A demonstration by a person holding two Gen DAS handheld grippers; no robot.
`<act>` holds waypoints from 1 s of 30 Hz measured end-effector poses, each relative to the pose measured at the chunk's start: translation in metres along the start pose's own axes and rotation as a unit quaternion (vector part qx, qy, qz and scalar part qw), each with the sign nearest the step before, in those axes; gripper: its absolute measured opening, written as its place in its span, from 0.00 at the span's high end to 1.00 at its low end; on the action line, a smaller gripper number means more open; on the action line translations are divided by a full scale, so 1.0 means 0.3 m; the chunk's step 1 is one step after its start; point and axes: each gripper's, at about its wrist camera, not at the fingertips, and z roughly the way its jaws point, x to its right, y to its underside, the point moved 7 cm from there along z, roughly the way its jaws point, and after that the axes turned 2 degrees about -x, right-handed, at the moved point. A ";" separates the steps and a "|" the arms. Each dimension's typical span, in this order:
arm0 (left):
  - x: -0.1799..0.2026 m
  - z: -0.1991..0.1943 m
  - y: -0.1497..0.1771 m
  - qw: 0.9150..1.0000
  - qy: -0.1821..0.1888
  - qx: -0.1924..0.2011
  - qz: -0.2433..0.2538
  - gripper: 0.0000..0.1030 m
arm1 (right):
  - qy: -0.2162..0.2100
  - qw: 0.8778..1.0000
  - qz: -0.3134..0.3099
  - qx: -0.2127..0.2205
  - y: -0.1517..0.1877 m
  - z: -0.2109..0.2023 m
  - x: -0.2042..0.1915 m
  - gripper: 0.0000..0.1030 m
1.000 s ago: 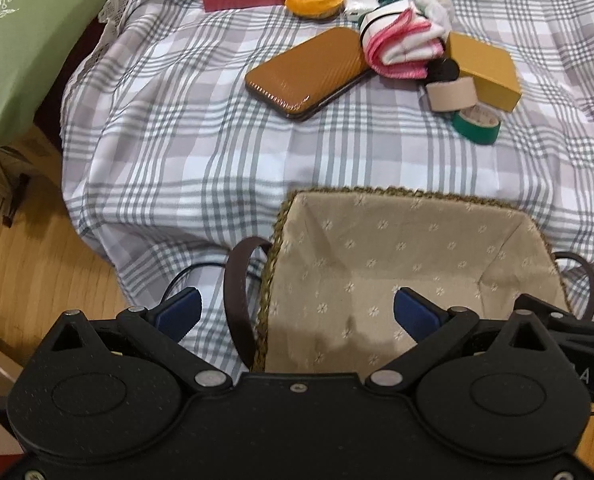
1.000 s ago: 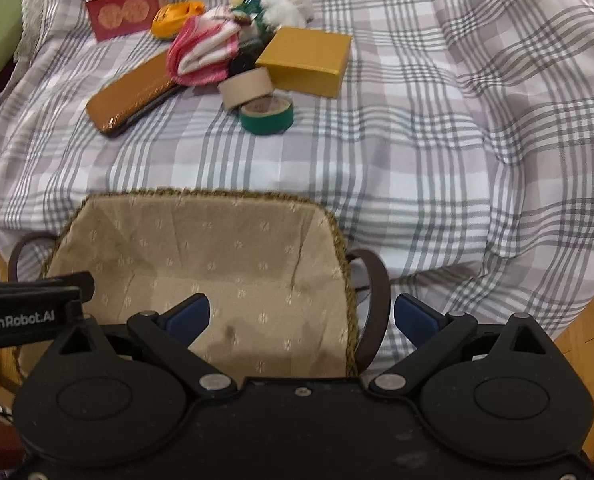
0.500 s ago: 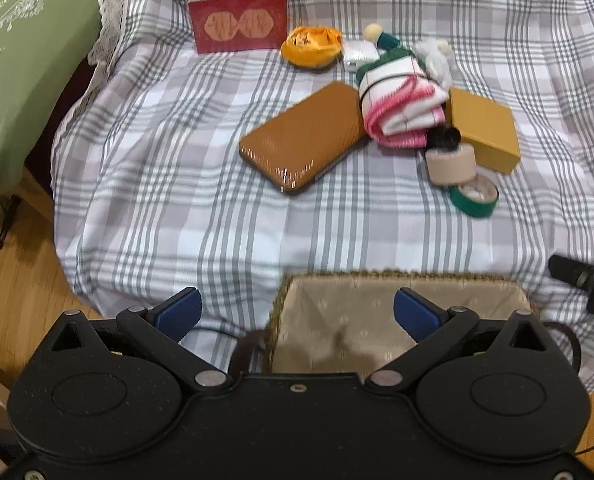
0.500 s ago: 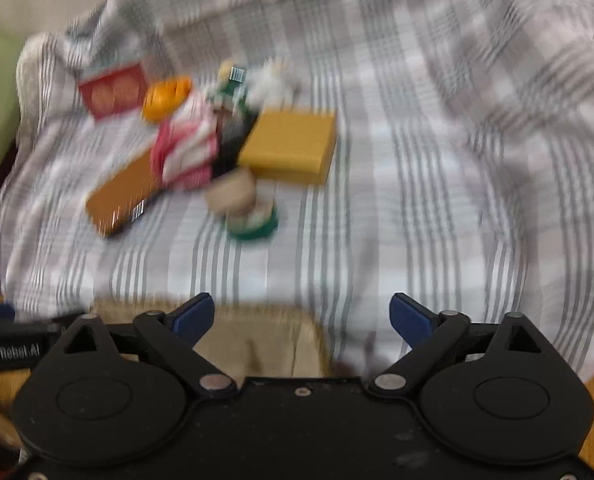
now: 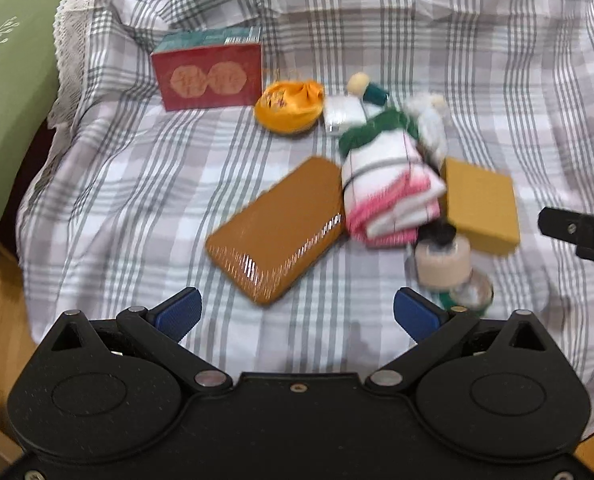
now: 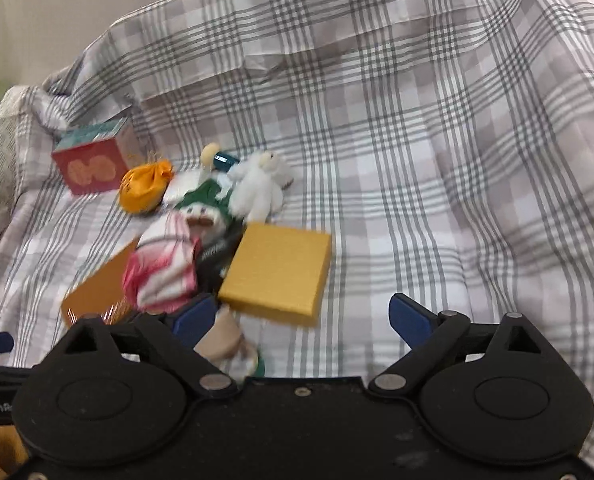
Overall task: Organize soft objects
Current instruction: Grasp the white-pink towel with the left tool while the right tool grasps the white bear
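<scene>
Soft things lie in a pile on the plaid cloth: a folded pink-and-white towel [image 5: 389, 196] [image 6: 165, 268], an orange pouch [image 5: 289, 106] [image 6: 145, 186], a white plush toy [image 6: 259, 186] and a green-and-white bundle [image 5: 377, 130] [image 6: 205, 200]. My left gripper [image 5: 297, 314] is open and empty, just short of the brown case [image 5: 277, 228]. My right gripper [image 6: 301, 318] is open and empty, its jaws on either side of the near edge of the yellow box [image 6: 279, 274]. The basket is out of view.
A red box [image 5: 209, 76] [image 6: 93, 162] stands at the back left. A yellow box [image 5: 481, 206], a beige tape roll [image 5: 443, 260] and a green tape roll [image 5: 469, 298] lie to the right of the towel. A green cushion [image 5: 5, 100] is at the far left. Wooden floor [image 5: 1, 312] lies below the cloth edge.
Both grippers have moved forward past the lined basket, which has dropped out of view, and closer to the pile. Both stay open.
</scene>
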 end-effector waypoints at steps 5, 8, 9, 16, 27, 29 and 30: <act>0.012 0.044 -0.084 1.000 0.025 0.002 -0.004 0.04 | -0.009 1.000 0.011 -0.006 -0.104 0.105 0.008 0.13; 0.034 0.064 -0.118 0.999 0.042 0.004 0.006 0.04 | -0.020 0.999 0.024 -0.005 -0.161 0.155 0.006 0.15; 0.042 0.070 -0.125 0.999 0.047 0.005 0.011 0.04 | -0.024 0.999 0.031 -0.006 -0.184 0.177 0.007 0.15; 0.106 0.120 -0.152 0.996 0.079 0.000 0.033 0.04 | -0.046 0.998 0.041 -0.014 -0.311 0.355 -0.034 0.15; 0.151 0.161 -0.203 0.995 0.087 0.017 0.040 0.04 | -0.084 0.990 0.073 -0.089 -0.378 0.627 -0.096 0.15; 0.152 0.175 -0.209 0.995 0.088 0.016 0.035 0.04 | -0.087 0.988 0.076 -0.100 -0.373 0.656 -0.101 0.15; 0.152 0.182 -0.210 0.995 0.090 0.014 0.033 0.04 | -0.086 0.988 0.076 -0.106 -0.372 0.670 -0.102 0.16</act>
